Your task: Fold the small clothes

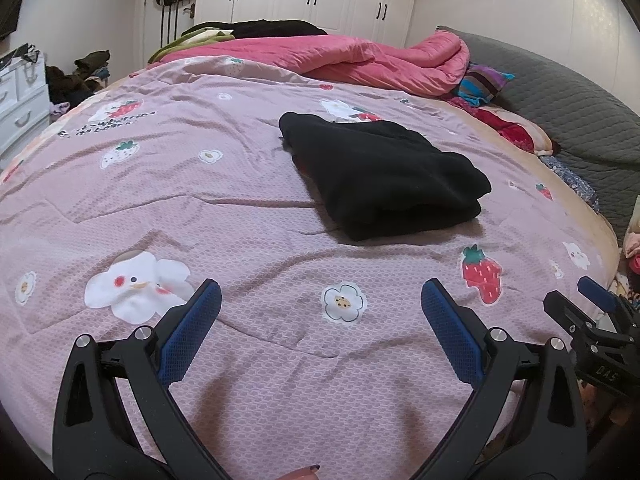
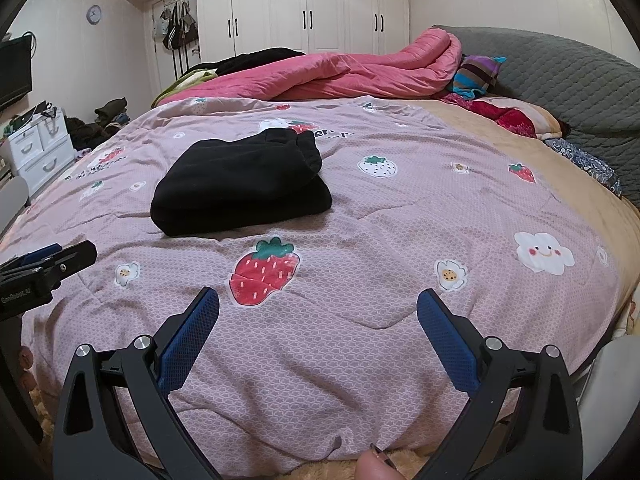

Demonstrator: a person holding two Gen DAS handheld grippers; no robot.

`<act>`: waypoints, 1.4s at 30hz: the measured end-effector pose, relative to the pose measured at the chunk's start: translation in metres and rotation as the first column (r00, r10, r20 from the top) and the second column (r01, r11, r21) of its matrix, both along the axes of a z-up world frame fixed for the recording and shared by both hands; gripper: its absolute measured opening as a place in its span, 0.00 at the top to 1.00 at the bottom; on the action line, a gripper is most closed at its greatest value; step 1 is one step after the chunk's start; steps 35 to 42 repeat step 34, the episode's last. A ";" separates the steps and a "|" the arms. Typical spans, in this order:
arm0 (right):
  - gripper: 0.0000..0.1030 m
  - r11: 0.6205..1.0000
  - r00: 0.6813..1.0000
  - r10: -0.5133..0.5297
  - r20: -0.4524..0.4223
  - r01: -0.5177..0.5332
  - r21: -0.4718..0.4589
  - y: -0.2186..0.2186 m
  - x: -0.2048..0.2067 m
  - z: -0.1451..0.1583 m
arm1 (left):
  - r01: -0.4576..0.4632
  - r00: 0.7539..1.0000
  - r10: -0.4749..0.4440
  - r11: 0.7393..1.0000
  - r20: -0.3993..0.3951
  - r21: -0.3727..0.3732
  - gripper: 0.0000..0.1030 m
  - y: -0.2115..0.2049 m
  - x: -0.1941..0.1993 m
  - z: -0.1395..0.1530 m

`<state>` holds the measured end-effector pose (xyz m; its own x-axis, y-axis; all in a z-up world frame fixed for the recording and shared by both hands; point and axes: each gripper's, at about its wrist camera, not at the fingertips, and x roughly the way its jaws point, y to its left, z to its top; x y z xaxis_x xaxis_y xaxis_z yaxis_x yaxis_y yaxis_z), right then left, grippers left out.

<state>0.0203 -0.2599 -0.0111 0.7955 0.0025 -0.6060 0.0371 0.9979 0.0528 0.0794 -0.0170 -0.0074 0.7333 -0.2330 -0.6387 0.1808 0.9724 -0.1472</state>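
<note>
Okay, I'm hovering both tools spread wide and empty: left gripper [image 1: 320, 300], right gripper [image 2: 318, 306]. Folded black garment [image 1: 384, 172] is lying ahead on the quilt [image 1: 240, 216], long axis running diagonally away, roughly between them.

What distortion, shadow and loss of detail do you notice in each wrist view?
Left wrist view: fisheye bows the bedspread into a dome; the folded black garment is dark, with little texture, and casts a soft shadow. Right wrist view: the same bulging, dark corners, and glare on the wardrobe doors.
</note>
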 end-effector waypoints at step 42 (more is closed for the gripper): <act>0.04 0.727 0.726 -0.686 -0.046 0.682 -0.077 -0.241 -0.092 -0.005 | -0.402 0.914 0.404 0.914 -0.029 0.048 0.09 0.188 0.039 0.020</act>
